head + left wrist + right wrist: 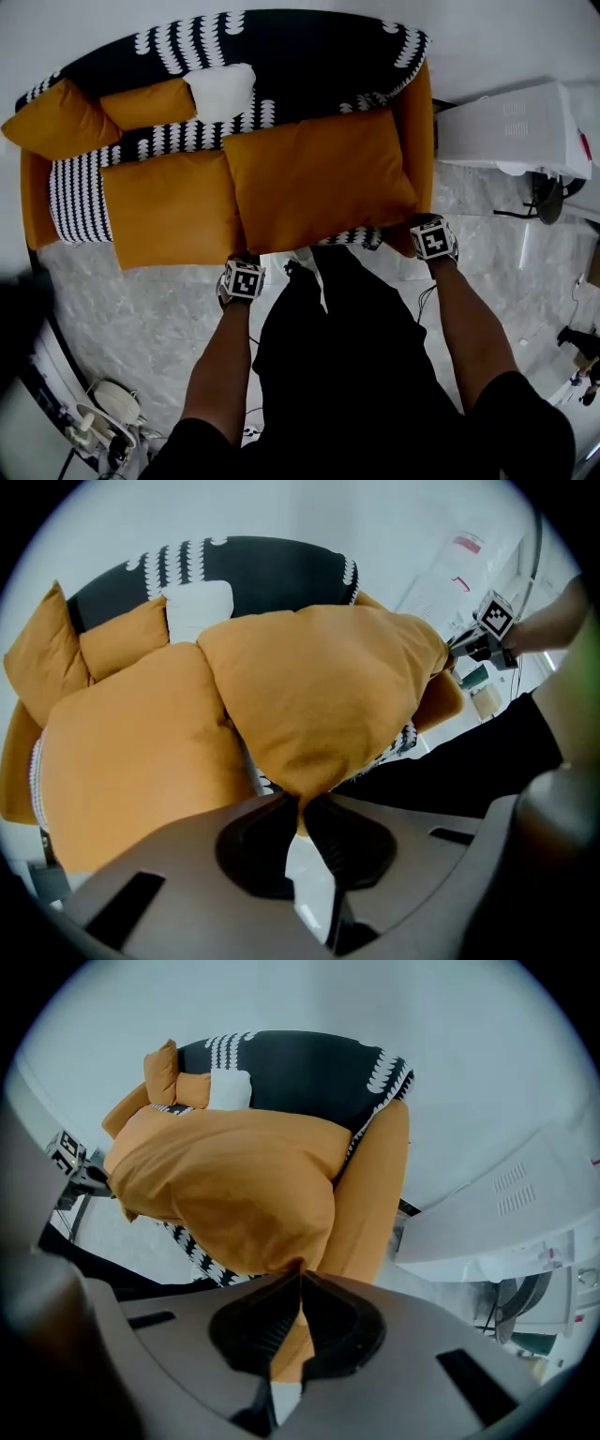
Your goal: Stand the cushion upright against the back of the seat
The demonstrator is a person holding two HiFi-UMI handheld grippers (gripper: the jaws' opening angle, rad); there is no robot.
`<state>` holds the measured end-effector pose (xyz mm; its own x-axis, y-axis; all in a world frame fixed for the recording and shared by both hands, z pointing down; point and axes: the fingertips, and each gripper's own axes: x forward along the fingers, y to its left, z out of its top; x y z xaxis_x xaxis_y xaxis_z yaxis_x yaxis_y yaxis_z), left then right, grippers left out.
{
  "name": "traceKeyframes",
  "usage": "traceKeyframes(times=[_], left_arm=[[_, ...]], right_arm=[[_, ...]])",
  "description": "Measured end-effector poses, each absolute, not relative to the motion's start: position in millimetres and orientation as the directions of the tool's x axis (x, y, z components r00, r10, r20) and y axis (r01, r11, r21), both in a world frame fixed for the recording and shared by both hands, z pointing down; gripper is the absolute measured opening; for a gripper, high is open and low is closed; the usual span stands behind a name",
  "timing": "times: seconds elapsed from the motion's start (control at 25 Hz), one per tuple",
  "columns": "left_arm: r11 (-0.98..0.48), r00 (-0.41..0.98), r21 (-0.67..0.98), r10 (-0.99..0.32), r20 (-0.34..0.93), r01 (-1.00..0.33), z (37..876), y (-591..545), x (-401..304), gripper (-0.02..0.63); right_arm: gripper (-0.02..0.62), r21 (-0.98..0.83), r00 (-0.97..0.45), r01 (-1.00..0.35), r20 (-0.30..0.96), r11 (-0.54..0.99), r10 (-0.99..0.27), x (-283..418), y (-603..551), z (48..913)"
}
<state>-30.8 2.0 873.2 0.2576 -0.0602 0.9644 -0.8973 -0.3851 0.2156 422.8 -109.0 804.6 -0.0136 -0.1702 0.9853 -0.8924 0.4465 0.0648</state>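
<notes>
The cushion [319, 178], large and orange, lies flat on the right half of the sofa seat, not upright. Its far edge is turned toward the backrest [309, 56], and its left edge overlaps the neighbouring orange seat cushion [169, 216]. The left tool [242, 281] is clenched on the cushion's near-left corner; in the left gripper view a pinch of orange fabric sits squeezed between its jaws [300, 803]. The right tool [433, 239] is clenched on the near-right corner, with a fold of the same fabric caught between its jaws [298, 1283] in the right gripper view. That corner is just beside the sofa's orange right armrest [419, 122], which runs along the cushion's right side. A strip of the black cover with white pattern shows between the cushion's far edge and the backrest. Against the backrest on the left sit a white pillow [223, 89], near the cushion's far-left corner, and 2 smaller orange pillows [148, 101] [56, 117] beyond it. The person's dark trousers [347, 356] stand right at the seat's front edge between the 2 tools. A white unit [511, 127] stands on the marbled floor [141, 319] to the right of the armrest, and a tangle of cables and gear [103, 417] lies at the lower left.
</notes>
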Motion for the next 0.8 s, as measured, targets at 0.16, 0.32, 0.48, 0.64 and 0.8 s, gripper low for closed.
traceKeyframes(times=[0.16, 0.32, 0.48, 0.64, 0.8], left_arm=[[-0.359, 0.258, 0.192, -0.146, 0.955, -0.914, 834.5, -30.1, -41.6, 0.040], [-0.332, 0.248, 0.159, -0.245, 0.937, -0.930, 795.0, -78.0, -52.9, 0.038], [-0.256, 0.242, 0.160, -0.332, 0.912, -0.953, 761.7, -128.8, -59.6, 0.038], [-0.184, 0.221, 0.155, -0.430, 0.875, -0.971, 733.9, -187.7, -68.1, 0.038], [-0.140, 0.210, 0.160, -0.514, 0.832, -0.977, 703.9, -251.8, -76.4, 0.038]], right_arm=[[0.038, -0.052, -0.124, -0.943, 0.972, 0.328, -0.201, 418.0, -125.9, 785.2], [0.038, -0.172, -0.226, -0.964, 0.932, 0.203, -0.284, 413.8, -148.1, 765.3], [0.038, -0.265, -0.308, -0.950, 0.876, 0.163, -0.371, 412.9, -177.4, 732.4], [0.037, -0.335, -0.386, -0.923, 0.810, 0.191, -0.442, 410.8, -223.3, 698.6], [0.037, -0.395, -0.434, -0.899, 0.747, 0.189, -0.503, 404.3, -277.5, 665.7]])
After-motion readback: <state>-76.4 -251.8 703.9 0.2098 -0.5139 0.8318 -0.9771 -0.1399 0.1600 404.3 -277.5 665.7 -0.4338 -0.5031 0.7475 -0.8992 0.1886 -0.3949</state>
